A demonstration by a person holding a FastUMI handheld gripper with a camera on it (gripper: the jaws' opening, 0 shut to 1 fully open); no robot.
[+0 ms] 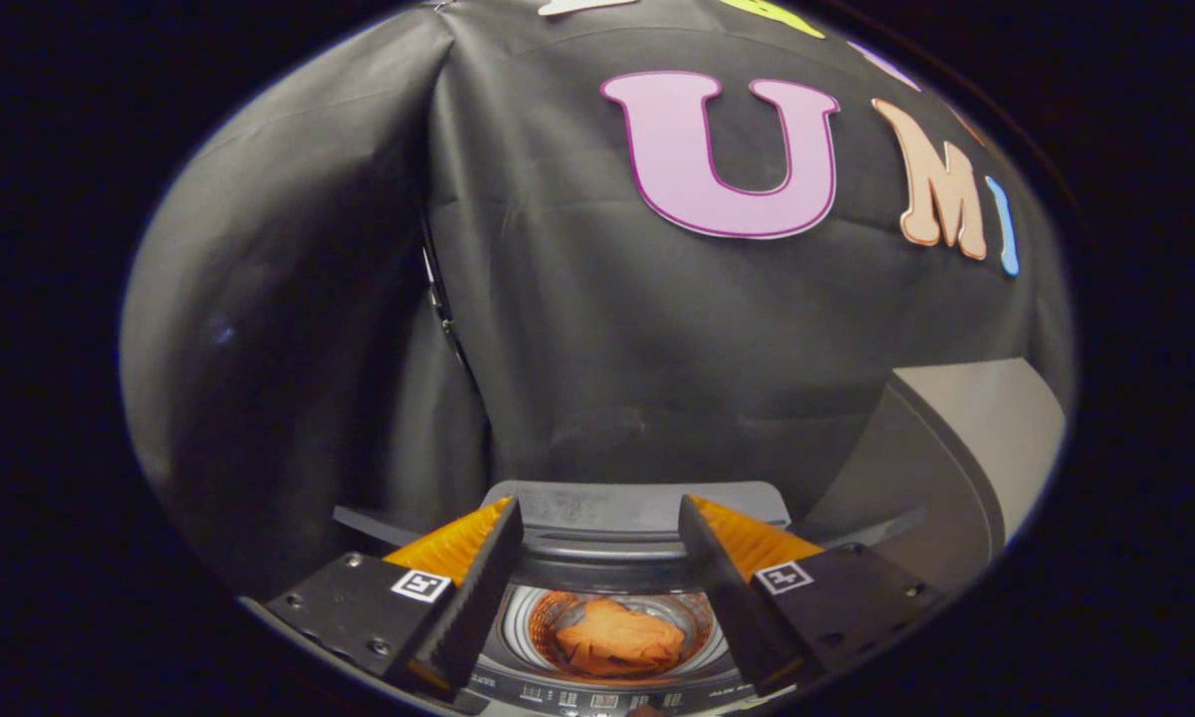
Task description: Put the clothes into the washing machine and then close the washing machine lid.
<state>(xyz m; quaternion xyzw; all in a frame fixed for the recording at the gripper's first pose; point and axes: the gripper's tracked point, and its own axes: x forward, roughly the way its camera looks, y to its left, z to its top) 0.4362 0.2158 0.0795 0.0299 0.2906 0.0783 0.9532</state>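
Inside the washing machine (597, 518) drum lies the orange cloth (619, 639), clear of the rim. Above it the gripper (597, 518) hangs with jaws wide and empty. The lid (956, 448) stands raised alongside.

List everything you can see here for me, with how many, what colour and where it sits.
washing machine: one, grey top, below and just ahead of the fingers, drum open.
drum: one, silvery rim, seen between the fingers.
orange garment: one, orange, lying crumpled inside the drum.
control panel: one, dark with small markings, along the machine's near edge.
lid: one, grey, raised, standing to the right of the drum.
booth wall: one, black cloth, behind the machine.
gripper: one, above the drum, jaws open with nothing between them.
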